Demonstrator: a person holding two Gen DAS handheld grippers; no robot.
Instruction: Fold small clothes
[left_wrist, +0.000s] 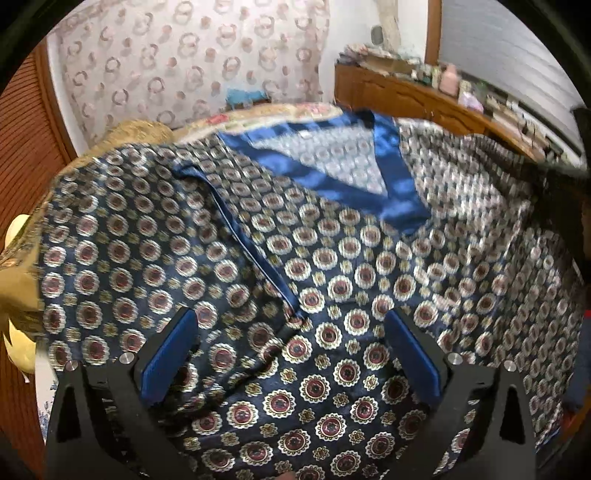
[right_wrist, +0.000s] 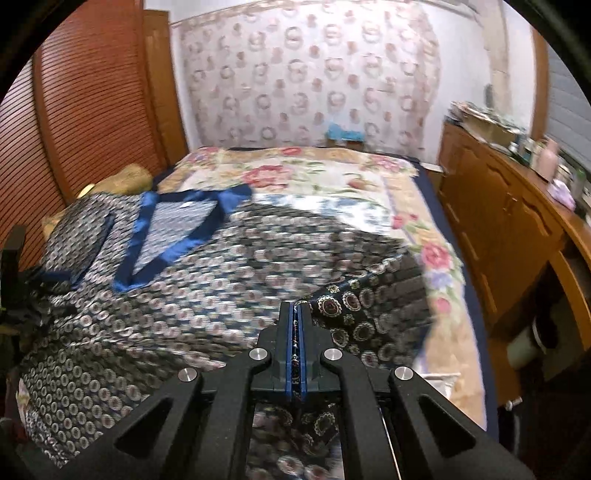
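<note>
— On the bed (right_wrist: 332, 173) lies the shirt (left_wrist: 332, 295), mostly spread out. Folded yet?
— Just started. Right gripper (right_wrist: 296, 314) jaws pinch its edge; left gripper (left_wrist: 291, 354) jaws gape wide above it, holding nothing.

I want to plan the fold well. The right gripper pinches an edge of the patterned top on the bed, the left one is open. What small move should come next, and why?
Probably carry the pinched edge across toward the blue V-neck collar. The right gripper is shut on the patterned top; the left gripper, open above the cloth, grips nothing, and the flowered bedspread lies flat.
</note>
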